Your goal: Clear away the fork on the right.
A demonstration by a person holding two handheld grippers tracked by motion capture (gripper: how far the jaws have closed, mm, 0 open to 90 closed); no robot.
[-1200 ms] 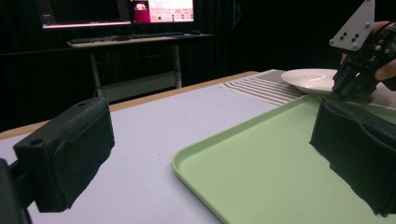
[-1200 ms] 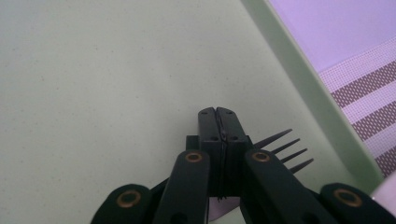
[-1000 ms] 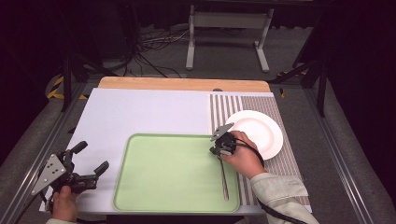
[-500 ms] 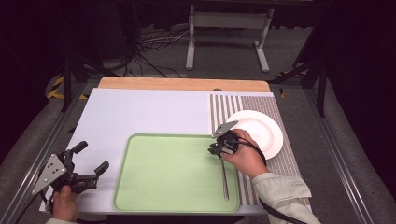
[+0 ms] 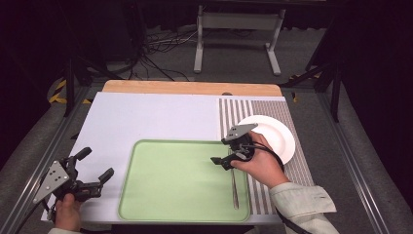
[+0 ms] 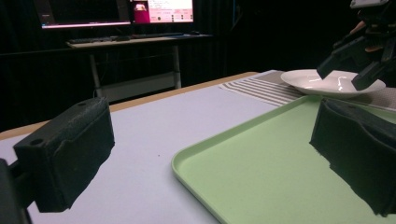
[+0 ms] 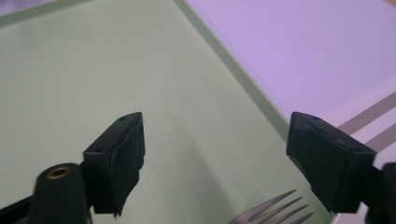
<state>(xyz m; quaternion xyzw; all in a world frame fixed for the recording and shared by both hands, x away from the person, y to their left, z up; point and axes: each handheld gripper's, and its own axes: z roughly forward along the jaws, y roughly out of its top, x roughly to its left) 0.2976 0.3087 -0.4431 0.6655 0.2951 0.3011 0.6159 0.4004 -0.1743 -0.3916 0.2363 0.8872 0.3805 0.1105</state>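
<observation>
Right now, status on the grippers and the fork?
Right gripper just opened, empty. Left gripper open, idle. Fork flat on tray. Nothing in the way.

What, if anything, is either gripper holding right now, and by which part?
Nothing: the right gripper, just opened, stands over the fork on the tray; the left gripper is open.

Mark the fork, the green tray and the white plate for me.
fork (image 5: 234, 187), high view, middle of its handle
green tray (image 5: 170, 175), high view, bare floor of the tray
white plate (image 5: 280, 139), high view, bare right part
</observation>
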